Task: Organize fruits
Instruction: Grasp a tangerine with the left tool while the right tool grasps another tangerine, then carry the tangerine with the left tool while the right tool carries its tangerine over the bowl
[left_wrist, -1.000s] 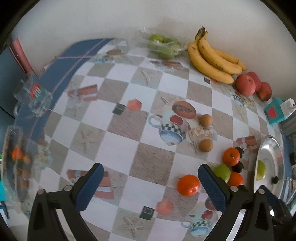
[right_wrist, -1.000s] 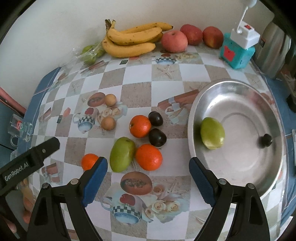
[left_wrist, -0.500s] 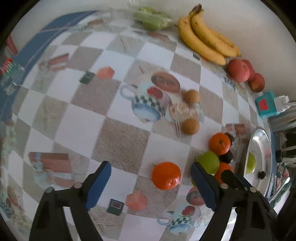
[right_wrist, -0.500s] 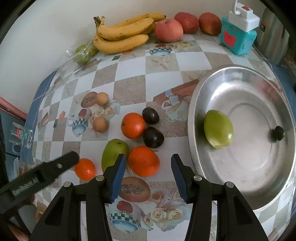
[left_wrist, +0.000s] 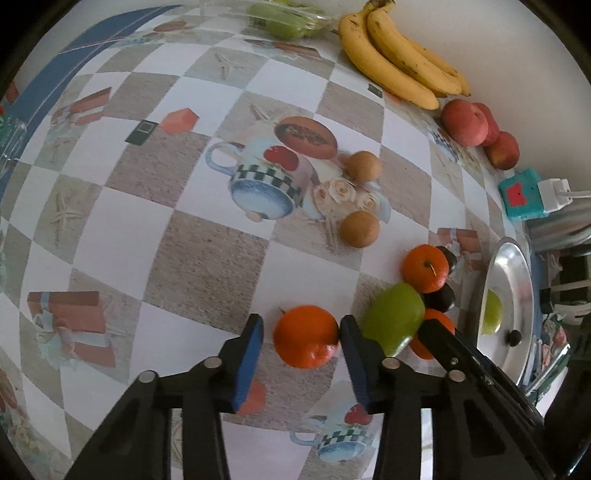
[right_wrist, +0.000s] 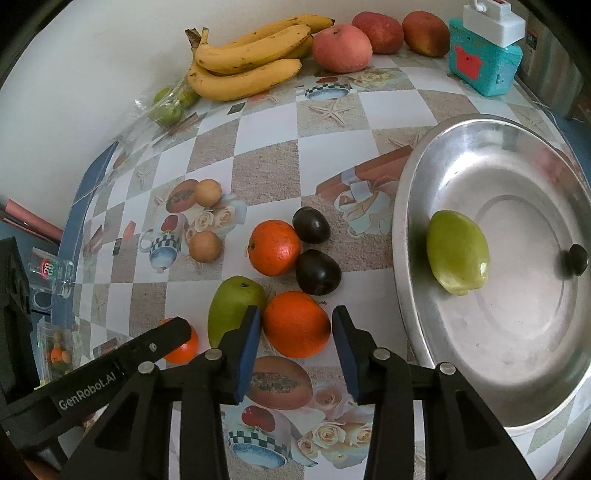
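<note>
the left gripper (left_wrist: 301, 334) has its fingers apart on either side of an orange (left_wrist: 306, 336); the right blue pad touches the fruit's side, while a thin gap shows at the left pad. the right gripper (right_wrist: 295, 330) likewise straddles a second orange (right_wrist: 296, 324) with its fingers apart, the left pad just touching the fruit and a small gap at the right one. this second orange lies just to the left of the metal tray (right_wrist: 410, 206).

a green mango (right_wrist: 232, 310) leans against the second orange, on the side away from the tray. further from the tray's near edge sit a third orange (right_wrist: 274, 247) and two dark plums (right_wrist: 317, 272), clustered and touching. inside the tray rest another green mango (right_wrist: 458, 257) and one small dark fruit (right_wrist: 578, 259). bananas (right_wrist: 247, 62) and red apples (right_wrist: 341, 48) line the wall beyond the tray.
</note>
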